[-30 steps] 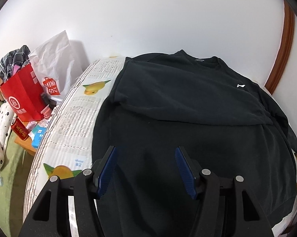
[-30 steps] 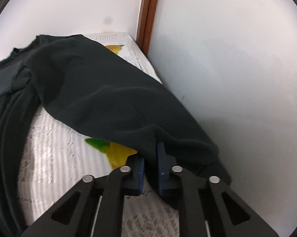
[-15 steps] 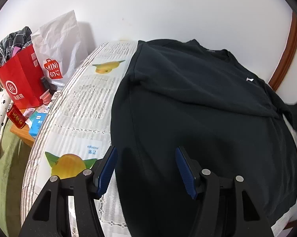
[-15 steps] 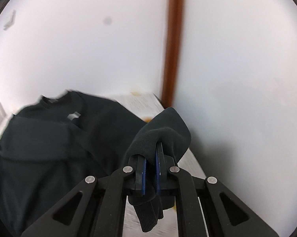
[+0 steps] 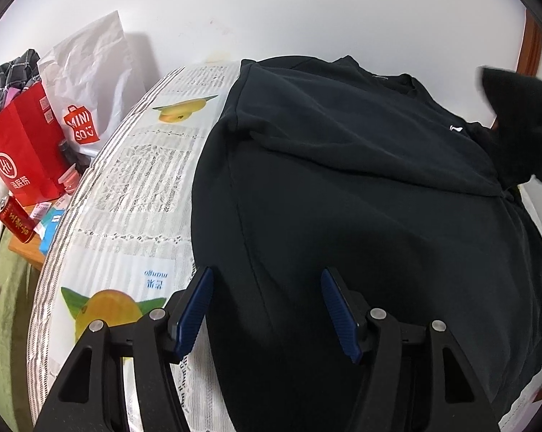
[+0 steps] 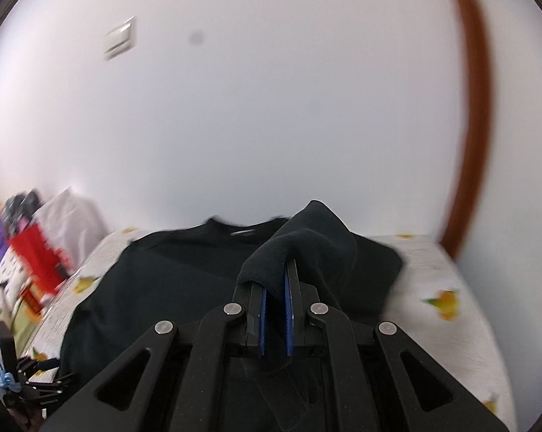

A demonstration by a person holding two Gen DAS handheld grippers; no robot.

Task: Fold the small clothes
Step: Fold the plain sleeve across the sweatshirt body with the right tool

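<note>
Left wrist view: black sweatshirt (image 5: pixel 361 194) lies flat on the mango-print bed cover (image 5: pixel 134 194), long axis running from the hem at the near edge to the collar at the far wall. Collar points away from the camera. 1 sleeve is folded across the chest. The other sleeve (image 5: pixel 515 122) is lifted off the cover at the sweatshirt's far right. Left gripper (image 5: pixel 267 306) hovers over the sweatshirt's near left edge, jaws apart, nothing between the 2 blue pads. Red paper bag (image 5: pixel 22 144) and white Miniso bag (image 5: pixel 90 82) stand left of the sweatshirt, off the bed.

Right wrist view, blurred: right gripper (image 6: pixel 275 300) is clenched on the sleeve cuff (image 6: pixel 271 262), raised above the sweatshirt's body, cuff draped over the fingertips.
</note>
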